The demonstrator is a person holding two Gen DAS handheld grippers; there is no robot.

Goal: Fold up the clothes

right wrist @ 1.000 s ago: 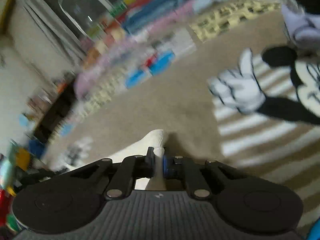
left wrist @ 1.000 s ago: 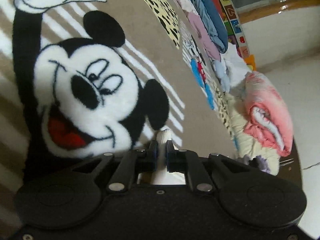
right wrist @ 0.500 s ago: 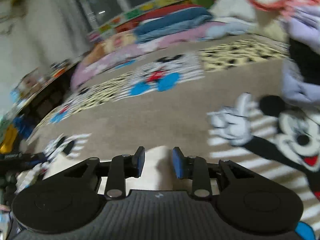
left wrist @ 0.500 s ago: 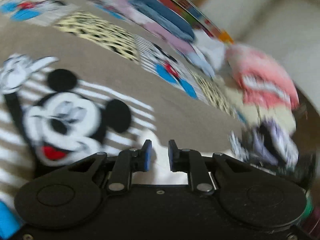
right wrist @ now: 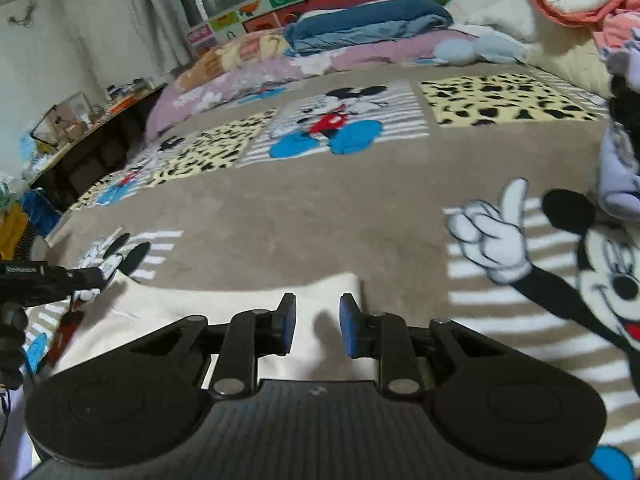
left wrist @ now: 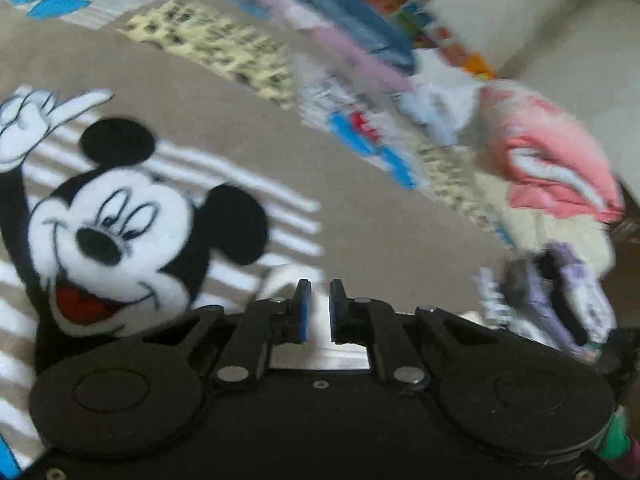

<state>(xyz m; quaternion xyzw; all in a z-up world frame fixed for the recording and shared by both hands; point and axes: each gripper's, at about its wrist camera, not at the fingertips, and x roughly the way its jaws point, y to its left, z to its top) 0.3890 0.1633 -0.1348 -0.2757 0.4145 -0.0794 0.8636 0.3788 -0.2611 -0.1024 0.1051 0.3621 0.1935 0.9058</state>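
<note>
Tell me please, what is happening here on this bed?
A person is folding clothes with two handheld grippers over a cartoon-mouse blanket. A white garment lies flat on it. The right gripper is above the garment's edge, jaws apart and closing, gripping nothing. The left gripper also has its jaws apart and closing, with white cloth seen behind the gap. Other clothes are piled nearby.
</note>
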